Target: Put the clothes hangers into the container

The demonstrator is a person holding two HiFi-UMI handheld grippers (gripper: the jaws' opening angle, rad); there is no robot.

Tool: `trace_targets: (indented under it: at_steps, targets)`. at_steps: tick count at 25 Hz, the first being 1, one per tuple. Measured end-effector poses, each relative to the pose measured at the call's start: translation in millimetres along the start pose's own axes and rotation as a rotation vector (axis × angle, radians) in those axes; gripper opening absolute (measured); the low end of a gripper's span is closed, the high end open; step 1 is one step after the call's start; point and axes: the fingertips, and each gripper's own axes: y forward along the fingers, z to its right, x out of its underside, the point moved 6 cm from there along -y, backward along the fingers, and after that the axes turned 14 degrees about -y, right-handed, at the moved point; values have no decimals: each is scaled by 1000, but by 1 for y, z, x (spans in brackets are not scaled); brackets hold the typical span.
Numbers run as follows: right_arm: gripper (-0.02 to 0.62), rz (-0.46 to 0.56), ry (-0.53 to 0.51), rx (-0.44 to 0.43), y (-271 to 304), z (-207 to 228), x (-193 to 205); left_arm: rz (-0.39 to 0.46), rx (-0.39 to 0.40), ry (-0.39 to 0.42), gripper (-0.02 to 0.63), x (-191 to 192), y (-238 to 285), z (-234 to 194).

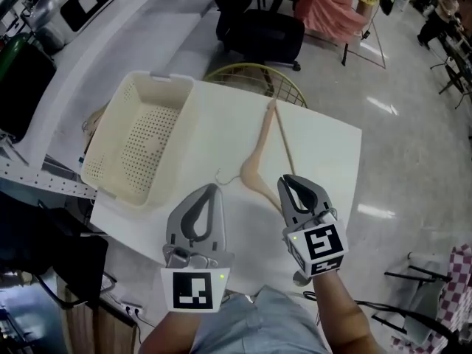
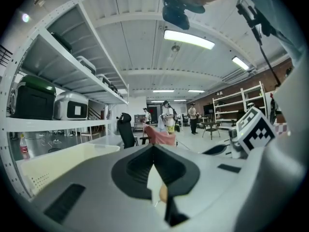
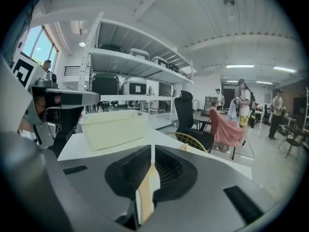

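Observation:
A pale wooden clothes hanger (image 1: 259,159) lies flat on the white table (image 1: 328,168), its metal hook (image 1: 221,176) pointing left. The cream perforated container (image 1: 140,135) stands empty at the table's left side. My left gripper (image 1: 214,187) hovers just below the hook, jaws shut with nothing between them. Jaws also shut and empty, my right gripper (image 1: 284,178) sits at the hanger's lower right arm. In the right gripper view the hanger (image 3: 145,197) shows below the closed jaws and the container (image 3: 113,127) stands ahead to the left. The left gripper view shows the container (image 2: 48,166) at left.
A yellow wire chair (image 1: 258,78) stands against the table's far edge, with a black office chair (image 1: 258,28) behind it. Shelving with boxes (image 1: 74,6) runs along the left. The table's near edge is just under my grippers.

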Motion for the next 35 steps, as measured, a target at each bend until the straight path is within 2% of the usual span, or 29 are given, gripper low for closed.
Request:
trace_targets:
  at_steps: [7, 8, 9, 10, 17, 23, 33, 35]
  targets:
    - [18, -112, 12, -69, 12, -6, 36, -51, 12, -24, 11, 10, 19, 4]
    - [36, -133, 16, -81, 16, -8, 42, -60, 13, -33, 11, 13, 23, 2]
    - [91, -155, 18, -94, 22, -10, 48, -70, 14, -42, 11, 17, 28, -2]
    - [117, -177, 16, -105, 28, -12, 54, -85, 13, -50, 12, 22, 33, -7]
    - [135, -302, -26, -174, 48, -26, 94, -152, 23, -88, 11, 52, 57, -20]
    - [138, -366, -92, -201, 57, -32, 106, -187, 21, -111, 11, 68, 68, -30]
    - [144, -396, -92, -261, 62, -30, 108, -206, 25, -125, 11, 74, 71, -37]
    - [127, -400, -95, -285, 62, -30, 107, -205, 29, -128, 11, 74, 71, -36]
